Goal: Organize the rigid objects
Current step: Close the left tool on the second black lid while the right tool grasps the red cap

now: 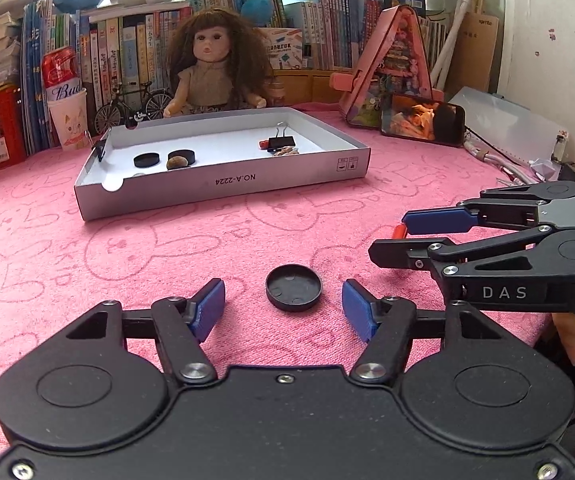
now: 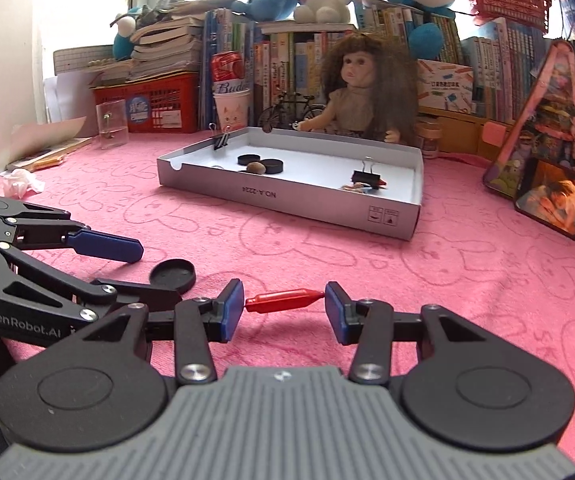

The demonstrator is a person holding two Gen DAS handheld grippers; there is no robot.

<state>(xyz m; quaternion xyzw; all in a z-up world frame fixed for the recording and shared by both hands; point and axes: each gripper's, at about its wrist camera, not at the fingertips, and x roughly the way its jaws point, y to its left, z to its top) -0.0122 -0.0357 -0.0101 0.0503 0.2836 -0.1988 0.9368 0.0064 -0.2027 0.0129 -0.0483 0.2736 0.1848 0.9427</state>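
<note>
Right wrist view: the right claw [image 2: 284,306] pinches a red crayon [image 2: 283,300] endwise, at frame centre. The left claw [image 1: 283,308] stands spread around a black cap [image 1: 293,287], untouched.

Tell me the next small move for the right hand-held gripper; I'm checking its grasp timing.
Probably lift and carry: the right hand-held gripper appears closed end-to-end on the small red plastic clip lying on the pink towel, and the white cardboard tray sits ahead.
</note>
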